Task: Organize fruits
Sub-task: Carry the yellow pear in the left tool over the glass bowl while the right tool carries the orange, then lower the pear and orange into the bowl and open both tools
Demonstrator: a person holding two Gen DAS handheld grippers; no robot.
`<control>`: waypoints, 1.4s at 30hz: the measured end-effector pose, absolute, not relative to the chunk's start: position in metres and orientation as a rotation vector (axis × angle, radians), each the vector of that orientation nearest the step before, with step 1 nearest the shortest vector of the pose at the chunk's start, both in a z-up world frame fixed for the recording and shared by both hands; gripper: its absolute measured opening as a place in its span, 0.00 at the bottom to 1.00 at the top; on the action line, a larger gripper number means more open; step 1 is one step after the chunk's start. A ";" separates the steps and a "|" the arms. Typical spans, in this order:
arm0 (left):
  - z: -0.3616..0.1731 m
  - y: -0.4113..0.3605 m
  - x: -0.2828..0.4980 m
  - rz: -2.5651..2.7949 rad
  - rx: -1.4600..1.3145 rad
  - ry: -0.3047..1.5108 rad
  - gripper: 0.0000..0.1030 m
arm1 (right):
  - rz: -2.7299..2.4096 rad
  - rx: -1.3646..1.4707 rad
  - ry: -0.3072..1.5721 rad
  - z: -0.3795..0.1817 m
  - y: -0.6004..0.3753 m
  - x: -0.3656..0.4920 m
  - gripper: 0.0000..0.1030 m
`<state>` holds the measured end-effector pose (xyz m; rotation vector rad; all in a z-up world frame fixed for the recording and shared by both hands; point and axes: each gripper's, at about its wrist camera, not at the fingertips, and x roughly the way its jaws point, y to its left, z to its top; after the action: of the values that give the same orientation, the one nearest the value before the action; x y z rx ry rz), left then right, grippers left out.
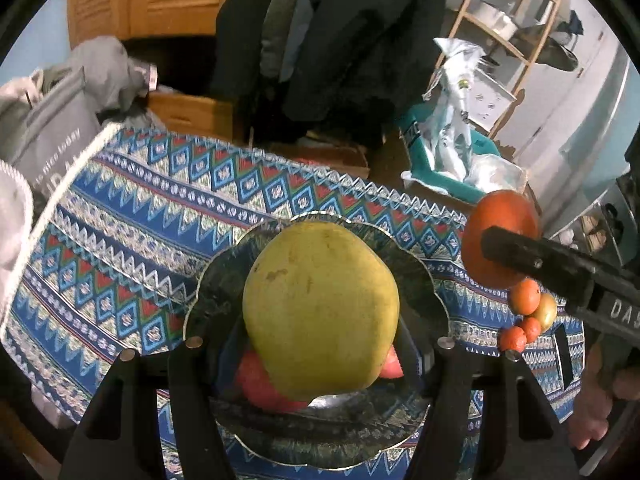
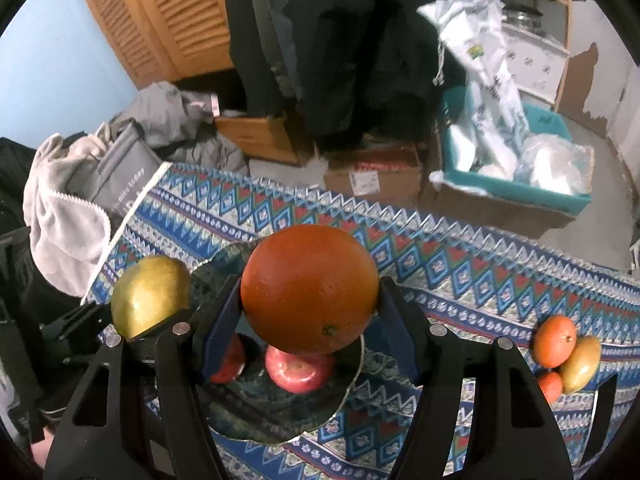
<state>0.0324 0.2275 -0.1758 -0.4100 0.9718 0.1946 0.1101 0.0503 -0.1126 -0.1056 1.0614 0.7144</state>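
My left gripper (image 1: 320,336) is shut on a large yellow-green pear-shaped fruit (image 1: 320,308), held above the dark scalloped plate (image 1: 216,292); the fruit also shows in the right wrist view (image 2: 150,296). Red apples (image 1: 260,384) lie on the plate beneath it. My right gripper (image 2: 310,320) is shut on a big orange (image 2: 310,288), held over the plate (image 2: 280,412) above two red apples (image 2: 298,372). The orange also shows in the left wrist view (image 1: 500,236).
Several small oranges (image 1: 524,296) and a yellow-green fruit (image 1: 546,312) lie on the patterned cloth (image 1: 160,208) right of the plate; they also show in the right wrist view (image 2: 554,340). Boxes, a teal bin (image 2: 512,184) and a grey bag (image 2: 120,176) stand beyond the table's far edge.
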 end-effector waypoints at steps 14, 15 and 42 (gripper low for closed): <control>-0.221 0.240 0.046 0.266 -0.438 1.071 0.65 | 0.741 -0.113 1.162 -0.159 0.064 0.119 0.66; -0.224 0.240 0.047 0.266 -0.436 1.077 0.65 | 0.742 -0.113 1.165 -0.162 0.065 0.119 0.65; -0.225 0.247 0.041 0.281 -0.393 1.131 0.71 | 0.755 -0.119 1.227 -0.186 0.086 0.126 0.66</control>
<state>0.0410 0.2470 -0.2250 -0.3927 1.1311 0.2807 0.1256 0.0859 -0.1859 -0.1187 1.2273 0.7555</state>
